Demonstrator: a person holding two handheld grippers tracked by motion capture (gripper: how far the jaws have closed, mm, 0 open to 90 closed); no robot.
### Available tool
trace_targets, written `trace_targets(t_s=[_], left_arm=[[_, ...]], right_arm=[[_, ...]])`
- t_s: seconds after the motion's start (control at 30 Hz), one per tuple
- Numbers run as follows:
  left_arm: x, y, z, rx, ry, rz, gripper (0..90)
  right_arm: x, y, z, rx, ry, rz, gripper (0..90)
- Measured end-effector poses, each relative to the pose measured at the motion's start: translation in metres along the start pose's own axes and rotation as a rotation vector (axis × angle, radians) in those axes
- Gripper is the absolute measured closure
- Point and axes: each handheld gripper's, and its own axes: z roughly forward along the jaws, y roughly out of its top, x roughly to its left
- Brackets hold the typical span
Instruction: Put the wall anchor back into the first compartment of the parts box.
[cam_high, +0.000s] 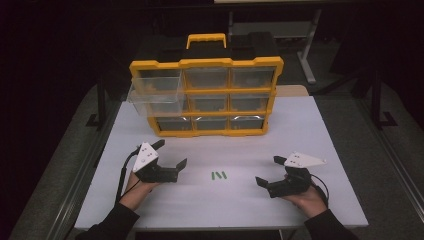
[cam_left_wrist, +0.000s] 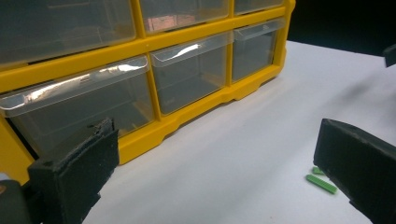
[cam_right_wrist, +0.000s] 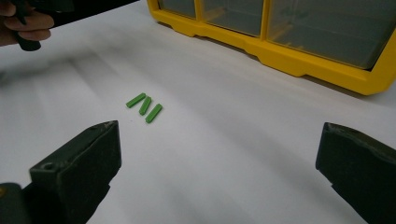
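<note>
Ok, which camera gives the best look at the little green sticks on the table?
The right gripper view: all three green sticks lie side by side, unblocked, between its open jaws. The high view shows the sticks small and hard to separate. In the left gripper view a jaw hides most of them.

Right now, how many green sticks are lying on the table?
3. The green sticks lie side by side on the white table, between the two grippers and in front of the yellow drawer organizer: one left, one middle, one right. None appear hidden.
</note>
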Motion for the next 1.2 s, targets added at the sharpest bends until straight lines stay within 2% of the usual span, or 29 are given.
trace_targets(t_s=[0.2,0.3,0.53,0.57,0.6,0.63,0.7,0.8,0.9,0.97,1.0,1.13,1.2], left_arm=[[-0.001,-0.003,-0.009,-0.013,-0.001,-0.008,0.0],[0.0,-0.005,-0.014,-0.009,-0.002,0.008,0.0],[-0.001,-0.007,-0.024,-0.016,0.008,-0.003,0.0],[0.0,-0.007,-0.025,-0.012,0.008,0.009,0.0],[-0.001,-0.008,-0.026,-0.019,0.007,-0.008,0.0],[0.0,-0.009,-0.028,-0.015,0.008,-0.001,0.0],[0.001,-0.01,-0.031,-0.018,0.003,-0.015,0.0],[0.002,-0.012,-0.036,-0.017,0.007,-0.015,0.0],[0.001,-0.014,-0.04,-0.029,0.009,-0.032,0.0],[0.002,-0.014,-0.042,-0.033,0.012,-0.022,0.0],[0.001,-0.015,-0.043,-0.034,0.01,-0.035,0.0],[0.001,-0.017,-0.048,-0.028,0.005,-0.016,0.0],[0.001,-0.018,-0.049,-0.029,0.007,-0.02,0.0]], right_arm=[[0.0,0.0,0.0,0.0,-0.001,-0.001,0.0],[0.0,0.0,0.0,0.002,-0.001,-0.002,0.0],[0.0,0.0,0.0,0.003,-0.002,-0.001,0.0],[0.0,0.0,0.0,0.003,-0.002,-0.002,0.0],[0.0,0.0,0.0,0.001,-0.002,-0.003,0.0],[0.0,0.0,0.0,0.0,-0.003,-0.003,0.0],[0.0,0.0,0.001,0.0,-0.001,-0.007,0.0],[0.0,0.001,0.001,0.006,0.001,-0.005,0.0],[0.0,0.002,0.002,0.01,0.006,-0.01,0.0],[0.0,0.003,0.003,0.019,0.011,-0.008,0.0],[0.0,0.004,0.003,0.022,0.011,-0.017,0.0],[0.002,0.008,0.007,0.041,0.026,-0.033,0.0],[0.003,0.011,0.008,0.055,0.031,-0.042,0.0]])
